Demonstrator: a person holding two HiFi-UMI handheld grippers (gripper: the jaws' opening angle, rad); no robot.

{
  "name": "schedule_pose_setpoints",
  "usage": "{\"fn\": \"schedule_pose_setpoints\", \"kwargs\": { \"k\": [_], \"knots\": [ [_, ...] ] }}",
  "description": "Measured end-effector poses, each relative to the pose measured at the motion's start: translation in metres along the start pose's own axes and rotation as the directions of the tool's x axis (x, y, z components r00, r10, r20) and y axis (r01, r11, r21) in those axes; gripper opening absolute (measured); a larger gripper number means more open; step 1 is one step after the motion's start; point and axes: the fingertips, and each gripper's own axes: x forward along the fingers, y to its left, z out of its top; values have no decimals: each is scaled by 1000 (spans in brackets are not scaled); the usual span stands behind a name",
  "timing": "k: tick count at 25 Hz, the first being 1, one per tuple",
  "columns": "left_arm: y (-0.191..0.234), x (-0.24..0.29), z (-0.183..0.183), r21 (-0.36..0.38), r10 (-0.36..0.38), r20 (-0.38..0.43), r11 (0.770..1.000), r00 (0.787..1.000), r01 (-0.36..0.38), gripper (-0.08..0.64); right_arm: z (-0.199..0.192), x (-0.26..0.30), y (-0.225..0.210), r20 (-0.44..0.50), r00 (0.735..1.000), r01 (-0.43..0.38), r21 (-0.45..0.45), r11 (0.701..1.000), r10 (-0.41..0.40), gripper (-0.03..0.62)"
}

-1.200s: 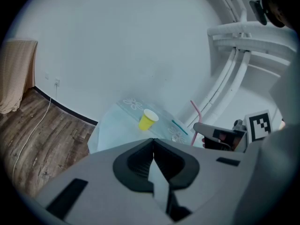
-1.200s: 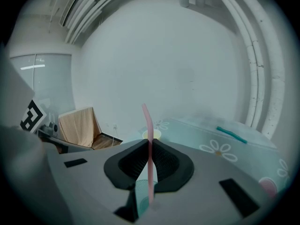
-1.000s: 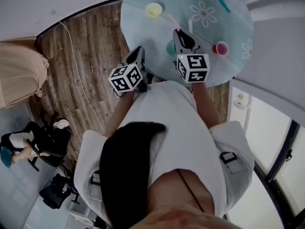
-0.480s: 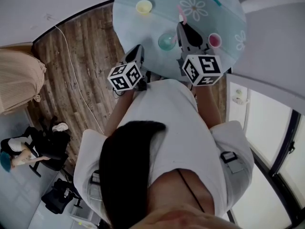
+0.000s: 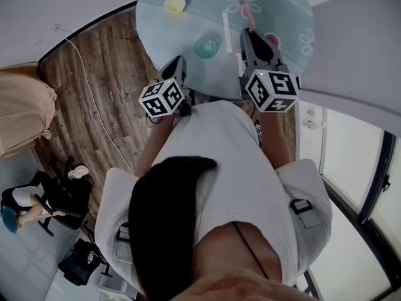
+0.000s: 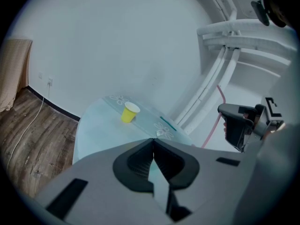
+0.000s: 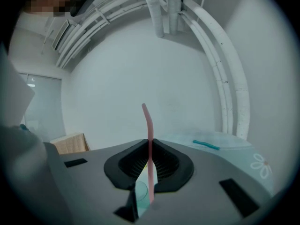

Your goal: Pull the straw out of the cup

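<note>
One straw (image 7: 149, 121): pink, pinched in right gripper (image 7: 150, 142)
Cup (image 5: 206, 46): teal, on tabletop (image 5: 185, 30), left of straw
Left gripper (image 6: 153, 139): closed, empty

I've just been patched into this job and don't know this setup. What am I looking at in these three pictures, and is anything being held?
There is no robot here: a person holds a two-jaw gripper in each hand. The head view looks down from a camera on their head. The other two pictures come from cameras riding on each gripper, looking along its jaws. The round table carries a yellow cup, a green cup, a pink cup, a white straw and a teal straw. The right gripper is shut on a pink straw, which looks clear of the green cup. The left gripper is shut and empty.
</note>
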Motion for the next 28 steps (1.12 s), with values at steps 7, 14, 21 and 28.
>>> {"fn": "schedule_pose_setpoints", "kwargs": {
  "k": [7,14,21,28],
  "knots": [
    [-13,3,-5,33,-16,-16,999,1000,17,9,-49,-5,-23,-129,991,55,185,981,-31,46],
    [-6,-2,-4,46,7,-20,999,1000,-6,11,-110,0,-29,-293,954,129,214,968,-62,46],
    [5,-4,-2,30,31,-22,999,999,-30,9,-160,12,-25,-452,892,162,275,948,-22,46],
    [17,-5,-2,9,53,-31,999,998,-53,9,-193,27,-21,-536,844,163,280,946,14,46]
  ]
}}
